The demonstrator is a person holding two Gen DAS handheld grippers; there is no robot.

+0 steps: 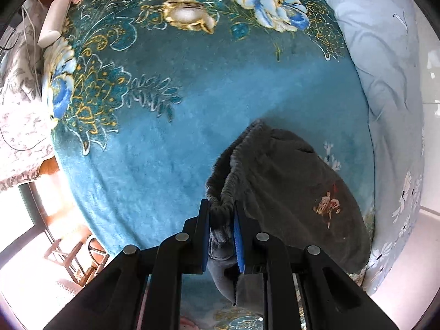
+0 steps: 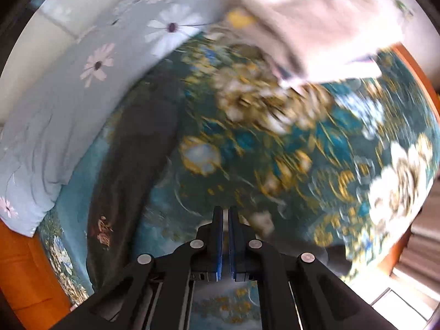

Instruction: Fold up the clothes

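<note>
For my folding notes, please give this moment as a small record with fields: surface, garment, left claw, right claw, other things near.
surface: teal floral blanket spread on a bed
garment: dark grey pants with a small embroidered motif, lying on the blanket
left claw: left claw shut on the elastic waistband of the pants
right claw: right claw shut, nothing between its pads; this view is blurred
other things near: light blue daisy quilt beside the pants; pale cloth at the blanket's far edge
</note>
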